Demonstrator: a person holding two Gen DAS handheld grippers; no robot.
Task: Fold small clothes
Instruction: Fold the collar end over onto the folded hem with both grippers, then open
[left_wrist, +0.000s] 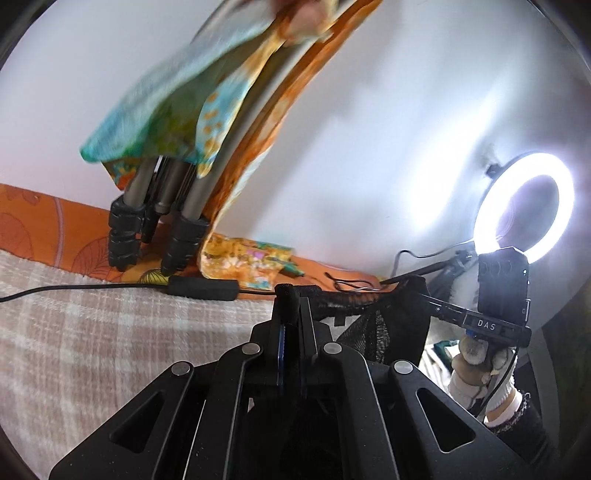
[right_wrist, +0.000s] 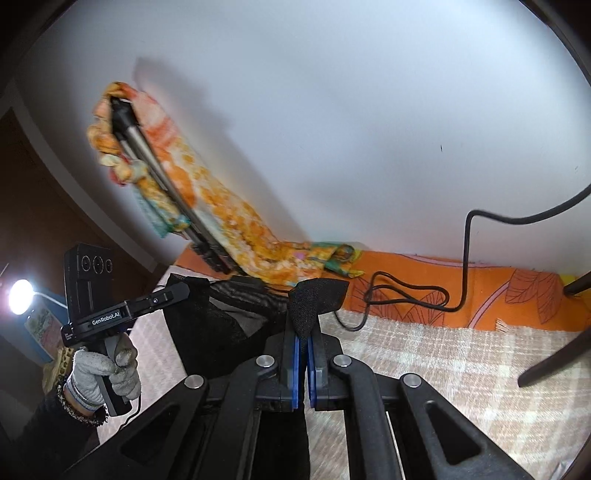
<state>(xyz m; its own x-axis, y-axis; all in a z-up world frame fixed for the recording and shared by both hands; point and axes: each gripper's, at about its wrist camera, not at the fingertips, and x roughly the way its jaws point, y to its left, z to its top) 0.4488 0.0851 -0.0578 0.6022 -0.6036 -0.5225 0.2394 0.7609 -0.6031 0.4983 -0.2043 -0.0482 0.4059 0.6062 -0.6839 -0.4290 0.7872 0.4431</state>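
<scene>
A black mesh garment (left_wrist: 373, 317) hangs stretched between my two grippers above the checked blanket (left_wrist: 92, 332). My left gripper (left_wrist: 291, 295) is shut on one corner of it. My right gripper (right_wrist: 304, 328) is shut on the other corner (right_wrist: 317, 295). In the left wrist view the right gripper (left_wrist: 424, 291) shows at the right, held by a gloved hand. In the right wrist view the left gripper (right_wrist: 177, 291) shows at the left with the garment (right_wrist: 210, 325) hanging below it.
A tripod (left_wrist: 177, 221) draped with colourful cloth (left_wrist: 166, 99) leans on the white wall. An orange sheet (right_wrist: 480, 291) and black cables (right_wrist: 406, 295) lie along the wall. A lit ring light (left_wrist: 524, 203) stands at the right. A cable box (left_wrist: 203, 288) lies on the blanket.
</scene>
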